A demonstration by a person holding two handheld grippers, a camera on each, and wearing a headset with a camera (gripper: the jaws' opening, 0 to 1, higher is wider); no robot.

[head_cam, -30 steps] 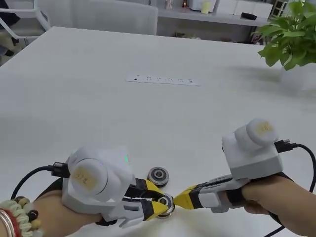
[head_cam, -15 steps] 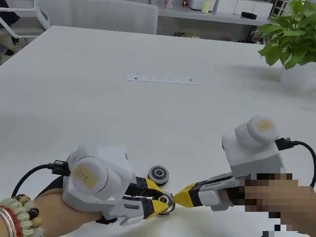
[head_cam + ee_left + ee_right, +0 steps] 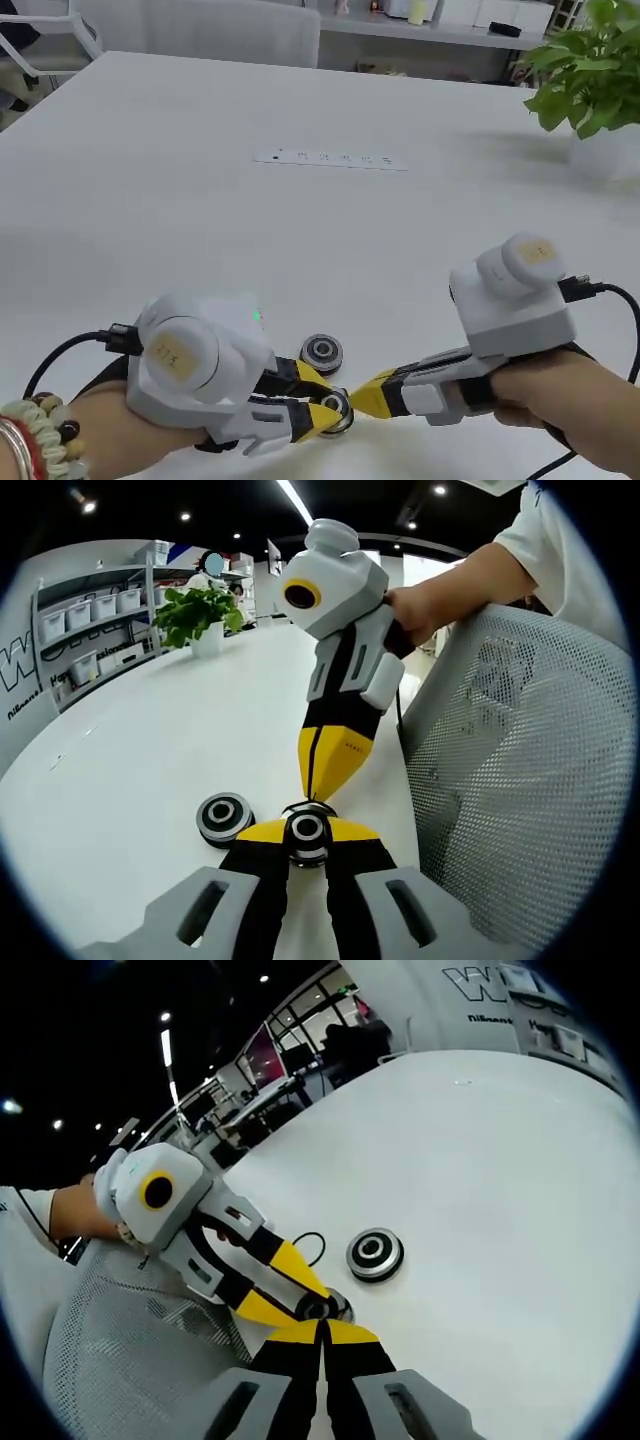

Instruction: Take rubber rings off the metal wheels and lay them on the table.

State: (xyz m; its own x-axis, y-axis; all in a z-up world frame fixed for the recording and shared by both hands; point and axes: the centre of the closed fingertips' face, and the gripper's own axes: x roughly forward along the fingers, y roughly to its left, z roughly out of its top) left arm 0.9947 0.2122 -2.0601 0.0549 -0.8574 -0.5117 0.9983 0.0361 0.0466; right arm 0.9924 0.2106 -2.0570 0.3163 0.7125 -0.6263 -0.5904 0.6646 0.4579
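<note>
A small metal wheel (image 3: 335, 410) with a dark rubber ring sits just above the table near its front edge. My left gripper (image 3: 330, 412) is shut on this wheel (image 3: 307, 832), one yellow tip on each side. My right gripper (image 3: 358, 403) comes in from the right with its jaws shut. Its yellow tips touch the rim of the wheel (image 3: 325, 1307). Whether they pinch the ring is hidden. A second wheel (image 3: 322, 352) with a black ring lies flat on the table just behind; it is also seen as the second wheel (image 3: 224, 816) and the second wheel (image 3: 375, 1254).
A white power strip (image 3: 330, 159) lies mid-table. A potted plant (image 3: 590, 75) stands at the far right. A mesh chair back (image 3: 520, 770) is close behind the table's front edge. The white tabletop (image 3: 200, 220) is wide and flat.
</note>
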